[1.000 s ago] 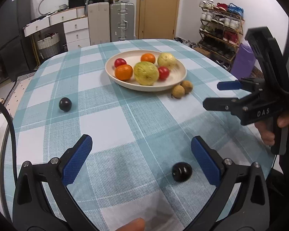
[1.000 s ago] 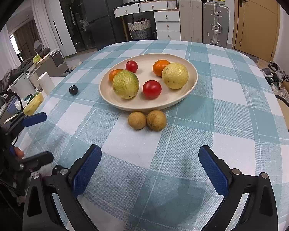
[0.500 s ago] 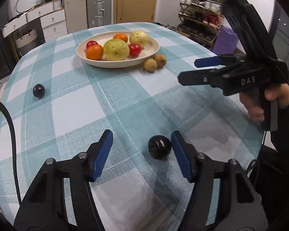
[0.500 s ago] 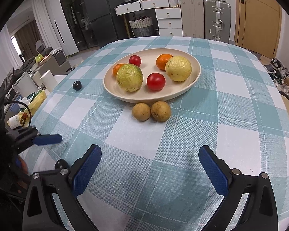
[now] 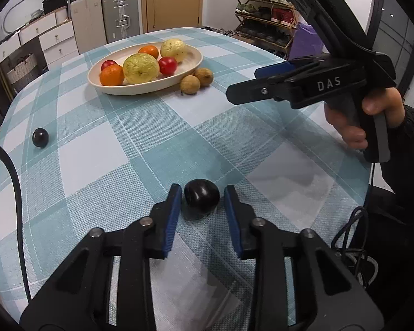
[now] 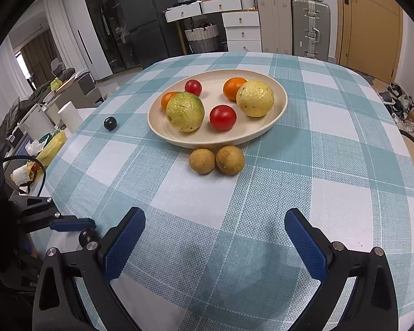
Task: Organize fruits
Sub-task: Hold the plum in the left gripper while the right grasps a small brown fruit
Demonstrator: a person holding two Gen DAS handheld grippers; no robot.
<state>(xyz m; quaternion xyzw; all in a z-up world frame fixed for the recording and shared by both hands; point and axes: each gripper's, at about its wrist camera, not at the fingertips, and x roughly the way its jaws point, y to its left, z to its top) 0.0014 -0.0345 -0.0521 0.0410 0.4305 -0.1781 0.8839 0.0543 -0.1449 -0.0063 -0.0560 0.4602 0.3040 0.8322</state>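
Near your edge of the counter (image 5: 162, 127), your left claw (image 5: 202, 201) has just been closing around the near dark plum (image 5: 202, 199). A second ago it stood wide with the fruit off to one side; now the plum sits between narrowed blue pads, a sliver of gap still showing on its right, so I would not call it gripped yet. It rests on the cloth. Your right claw (image 6: 215, 237) hangs wide and empty. Once the pinch seats, the plum can go to the plate (image 5: 129, 89); a second plum (image 5: 40, 137) and two brown fruits (image 5: 196, 80) wait outside it.
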